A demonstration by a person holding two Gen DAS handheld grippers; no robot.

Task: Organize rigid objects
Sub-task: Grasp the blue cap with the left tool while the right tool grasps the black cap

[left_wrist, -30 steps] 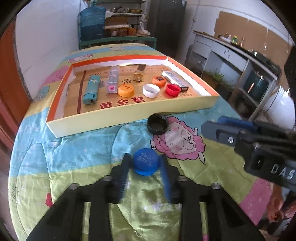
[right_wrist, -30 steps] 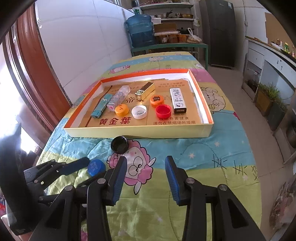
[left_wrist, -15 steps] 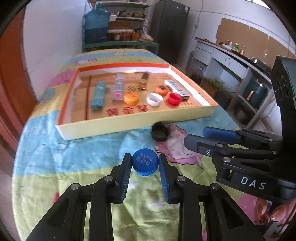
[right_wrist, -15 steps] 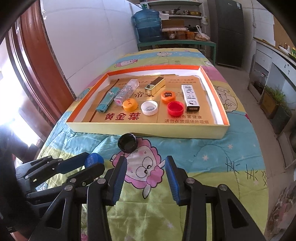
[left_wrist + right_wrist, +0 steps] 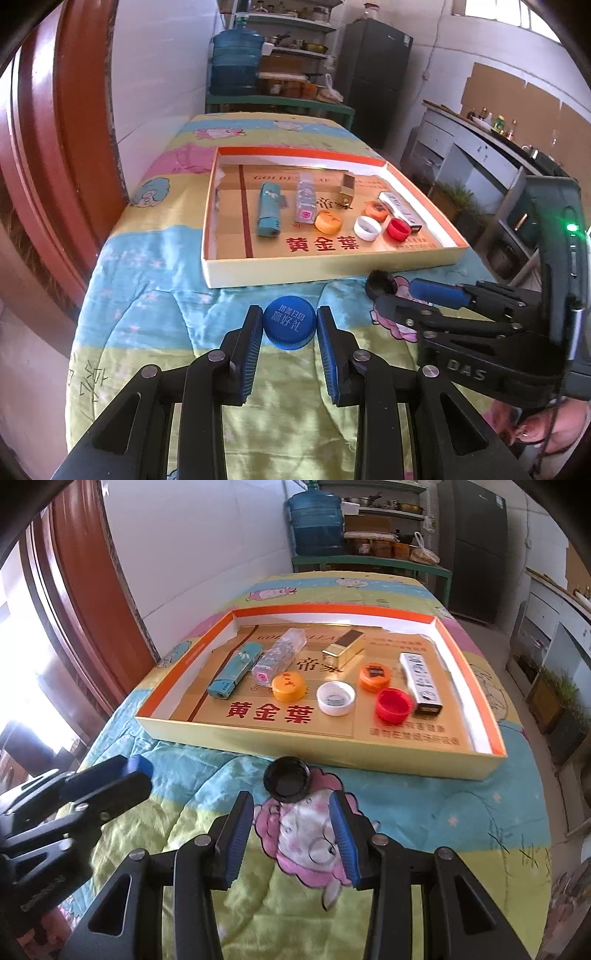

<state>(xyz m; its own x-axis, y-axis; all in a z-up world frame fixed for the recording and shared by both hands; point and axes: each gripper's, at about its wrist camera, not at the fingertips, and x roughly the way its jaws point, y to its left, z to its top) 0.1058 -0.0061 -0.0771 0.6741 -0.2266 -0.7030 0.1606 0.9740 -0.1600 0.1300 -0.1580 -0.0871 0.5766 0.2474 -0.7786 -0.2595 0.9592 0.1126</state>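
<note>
Most things sit in the tray [image 5: 487,766]; my left tongs [image 5: 289,328] clamp the blue cap [image 5: 289,327], my right tongs [image 5: 291,814] gape just behind the black cap [image 5: 286,782].

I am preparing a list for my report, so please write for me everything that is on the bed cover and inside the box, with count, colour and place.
box: 1, yellow with orange rim, on the cartoon cover
caps in box: 4, yellow-orange, white, orange, red, in a loose front row
lighter-like case: 1, teal, left in box
clear case: 1, transparent with pink end, beside the teal one
gold block: 1, gold, back middle
white case: 1, white with black end, right in box
black cap: 1, on cover, before the box
blue cap: 1, held above the cover
left tongs: closed on blue cap
right tongs: open, just short of black cap
</note>
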